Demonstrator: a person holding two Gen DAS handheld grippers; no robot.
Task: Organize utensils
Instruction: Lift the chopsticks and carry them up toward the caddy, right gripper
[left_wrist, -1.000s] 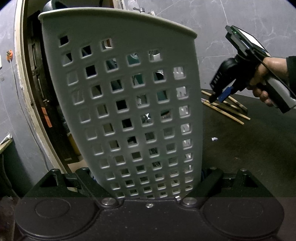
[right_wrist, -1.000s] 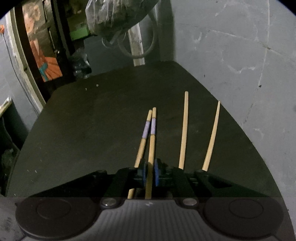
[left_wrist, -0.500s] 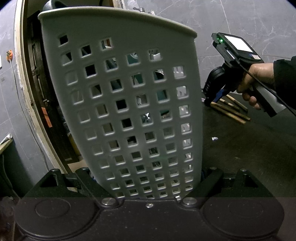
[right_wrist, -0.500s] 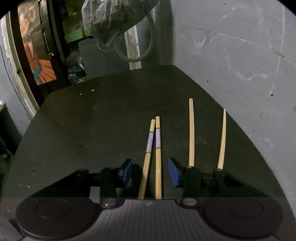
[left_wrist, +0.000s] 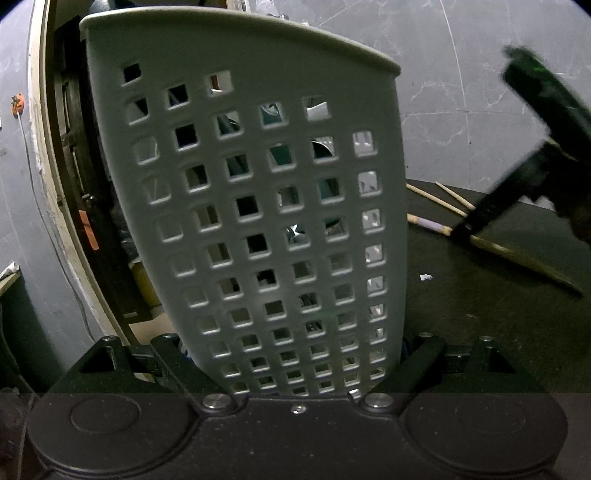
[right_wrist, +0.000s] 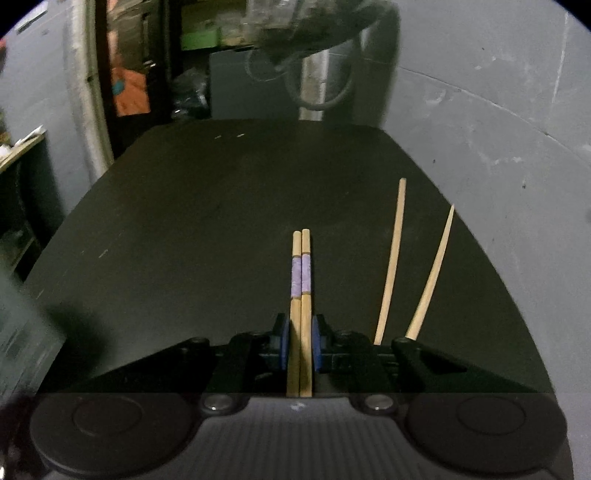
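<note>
The step in hand is the pickup: the right hand-held gripper (right_wrist: 298, 341), jaws just closing, pinches the banded chopsticks (right_wrist: 301, 275) at lower centre on the desk (right_wrist: 221, 221), while the left hand-held gripper (left_wrist: 291, 354) clamps the basket (left_wrist: 258, 206) upright; next, lift and drop them in.

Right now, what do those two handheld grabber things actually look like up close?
Both are matte black plastic. The right gripper has two angular black fingers faced with blue pads, silver screws at the pivots, round raised discs on a ribbed body. The left gripper has the same black fingers, triangular cut-outs, silver screws and discs. Seen from the left wrist camera, the right one is a blurred black shape with a green glint.
</note>
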